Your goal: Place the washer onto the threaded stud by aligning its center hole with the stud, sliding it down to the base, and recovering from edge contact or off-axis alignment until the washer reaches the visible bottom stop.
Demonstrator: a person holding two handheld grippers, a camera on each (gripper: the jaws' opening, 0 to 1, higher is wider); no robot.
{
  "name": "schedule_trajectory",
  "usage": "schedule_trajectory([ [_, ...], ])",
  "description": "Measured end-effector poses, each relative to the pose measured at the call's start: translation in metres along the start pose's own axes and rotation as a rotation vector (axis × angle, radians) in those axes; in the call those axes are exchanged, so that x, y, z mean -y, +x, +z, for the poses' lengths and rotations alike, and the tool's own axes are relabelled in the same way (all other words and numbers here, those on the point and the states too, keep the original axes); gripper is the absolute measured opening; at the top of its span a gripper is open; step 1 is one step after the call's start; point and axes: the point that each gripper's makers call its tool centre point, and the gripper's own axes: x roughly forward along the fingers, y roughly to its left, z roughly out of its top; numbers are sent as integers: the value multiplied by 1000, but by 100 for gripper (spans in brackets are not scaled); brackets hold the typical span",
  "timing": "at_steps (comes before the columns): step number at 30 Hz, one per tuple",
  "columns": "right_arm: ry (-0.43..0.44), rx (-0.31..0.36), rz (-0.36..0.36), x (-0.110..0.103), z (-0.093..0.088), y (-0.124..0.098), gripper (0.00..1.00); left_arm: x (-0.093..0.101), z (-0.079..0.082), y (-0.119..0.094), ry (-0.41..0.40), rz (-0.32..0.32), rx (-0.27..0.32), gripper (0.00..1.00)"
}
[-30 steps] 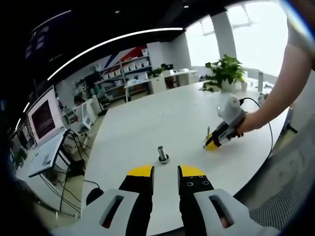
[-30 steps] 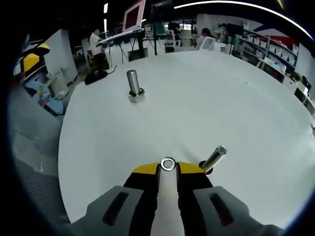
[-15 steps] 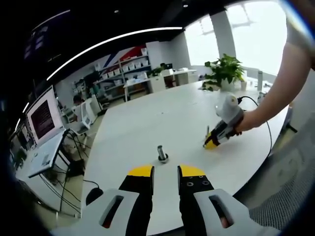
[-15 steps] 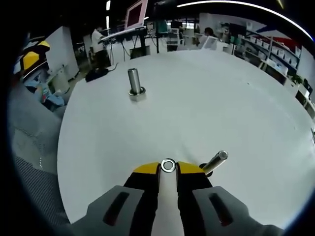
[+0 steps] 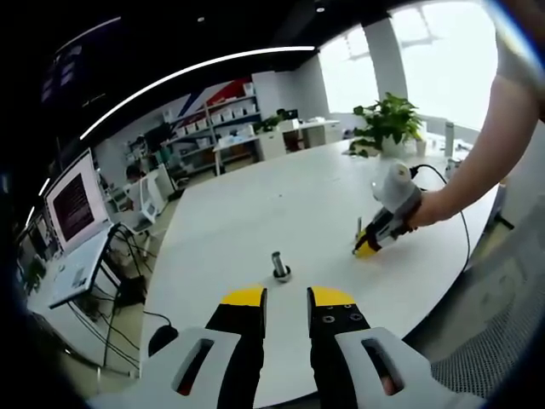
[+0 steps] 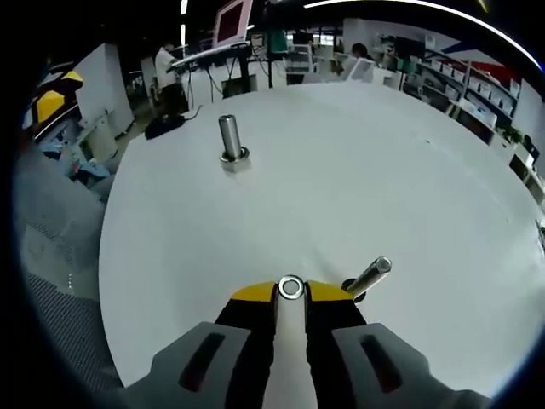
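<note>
The threads on the short upright silver metal stud [image 5: 279,266] are too small to make out in either view, and its wider base is only a small ring on the round white table [image 5: 255,213]. In the right gripper view the same stud [image 6: 230,141] stands well in from the table's far-left edge, and a second, slimmer silver metal pin [image 6: 371,276] leans tilted just beside the right jaw; its foot is hidden behind that jaw's yellow tip.

The left gripper view shows what the other cannot: the right gripper [image 5: 368,248] seen from outside, held in a person's hand [image 5: 423,215] near the table's right edge, its yellow tips low at the surface with the slim pin beside them. Whether the tips touch the table cannot be told. A black cable [image 5: 456,200] runs behind it, and a green potted plant [image 5: 387,126] sits at the far edge.

The right gripper [image 6: 290,290] is clenched on a small silver ring-shaped washer [image 6: 290,287], pinched between the yellow jaw tips with its centre hole facing the camera, well apart from the stud.

The left gripper [image 5: 287,297] hangs over the near edge, jaws parted by a narrow gap with nothing between them, the stud just beyond the tips.
</note>
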Motion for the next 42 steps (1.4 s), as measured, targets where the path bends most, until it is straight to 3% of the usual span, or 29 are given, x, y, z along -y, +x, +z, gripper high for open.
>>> schedule_trajectory([
  [22,5,36,-11,1,3,-19,13,1,1,-1,9,0,1,17],
  [42,30,85,-57,21,4,-48,13,1,0,-1,7,3,-3,17],
])
